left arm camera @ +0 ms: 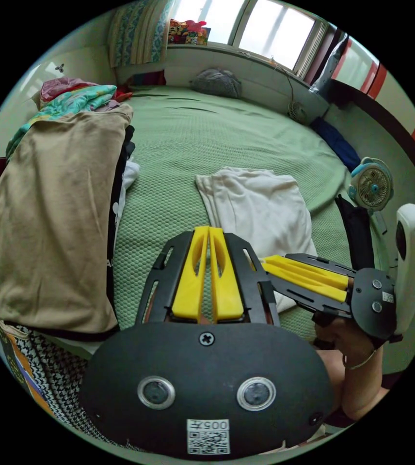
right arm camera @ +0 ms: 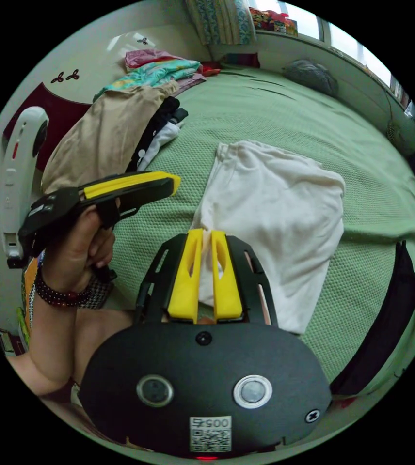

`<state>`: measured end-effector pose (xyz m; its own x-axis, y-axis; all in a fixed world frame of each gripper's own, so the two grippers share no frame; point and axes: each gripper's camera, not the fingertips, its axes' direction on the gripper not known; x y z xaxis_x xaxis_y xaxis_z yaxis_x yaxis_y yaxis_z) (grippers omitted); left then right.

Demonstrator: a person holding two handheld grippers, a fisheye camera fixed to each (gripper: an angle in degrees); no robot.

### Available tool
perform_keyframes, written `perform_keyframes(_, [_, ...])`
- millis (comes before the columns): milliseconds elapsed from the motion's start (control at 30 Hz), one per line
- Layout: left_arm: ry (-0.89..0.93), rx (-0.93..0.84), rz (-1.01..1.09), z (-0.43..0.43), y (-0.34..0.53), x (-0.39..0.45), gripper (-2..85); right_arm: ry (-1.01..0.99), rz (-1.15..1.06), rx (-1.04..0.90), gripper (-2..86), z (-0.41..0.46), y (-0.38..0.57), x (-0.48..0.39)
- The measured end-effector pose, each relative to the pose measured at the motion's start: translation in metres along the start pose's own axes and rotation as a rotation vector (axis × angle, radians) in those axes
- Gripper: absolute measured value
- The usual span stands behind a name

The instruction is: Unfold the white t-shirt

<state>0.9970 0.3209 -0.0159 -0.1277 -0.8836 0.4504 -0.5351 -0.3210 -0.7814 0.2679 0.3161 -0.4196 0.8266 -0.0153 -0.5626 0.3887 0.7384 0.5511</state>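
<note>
Left gripper view: left gripper (left arm camera: 209,231) sits low centre of frame, yellow jaws pressed together with nothing between them, tips over the green bedspread (left arm camera: 202,131). White t-shirt (left arm camera: 261,203) lies folded on the bedspread, centre-right of frame, just past the jaw tips and to their right, not touched by this gripper. Right gripper (left arm camera: 265,264) comes in from the right edge, jaws together, tips over the near edge of the shirt (contact with the cloth can't be judged from here). Hand (left arm camera: 348,339) with a bangle holds it, lower right. Tan garment (left arm camera: 52,218) tops a clothes pile at left of frame. Small fan (left arm camera: 371,184) stands at the right edge. Grey bundle (left arm camera: 216,81) near the window (left arm camera: 246,24), top of frame.

Right gripper view: right gripper (right arm camera: 206,235) low centre, jaws nearly closed, a thin slit between them; tips lie at the near corner of the white t-shirt (right arm camera: 275,213), and whether they pinch cloth can't be told. Shirt spreads from centre toward the right of frame, flat on the green bedspread (right arm camera: 285,116). Left gripper (right arm camera: 173,180) at mid left, held in a hand (right arm camera: 79,247) (beaded bracelet on the wrist), jaws together and empty, up off the bed and apart from the shirt. Tan garment (right arm camera: 115,131) and the clothes pile at upper left. Dark cloth (right arm camera: 387,310) along the right edge.
</note>
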Motion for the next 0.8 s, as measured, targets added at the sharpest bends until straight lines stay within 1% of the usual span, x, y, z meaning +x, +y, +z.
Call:
perform_keyframes(100, [-0.003,0.003,0.003,0.001,-0.004,0.0,-0.2,-0.026,-0.028,-0.009,4.6,0.004,-0.003,-0.002])
perform_keyframes(200, [0.002,0.003,0.003,0.004,-0.008,0.0,-0.2,-0.002,-0.056,-0.018,5.6,0.006,-0.005,-0.007])
perform_keyframes(367, [0.01,0.001,0.007,0.008,-0.015,0.0,-0.2,-0.022,-0.111,-0.083,7.4,0.014,-0.006,-0.016])
perform_keyframes(467, [0.001,-0.002,0.012,0.011,-0.019,0.0,-0.2,0.036,-0.151,-0.128,8.0,0.024,-0.007,-0.023])
perform_keyframes(567, [0.007,-0.002,-0.005,0.013,-0.023,-0.002,-0.3,0.053,-0.178,-0.145,8.2,0.03,-0.01,-0.026])
perform_keyframes(700, [0.02,-0.005,-0.014,0.018,-0.028,-0.004,-0.3,0.04,-0.185,-0.146,7.1,0.032,-0.011,-0.022])
perform_keyframes(800, [0.008,-0.013,-0.004,0.022,-0.032,-0.004,-0.3,0.067,-0.181,-0.14,2.4,0.029,-0.012,-0.017])
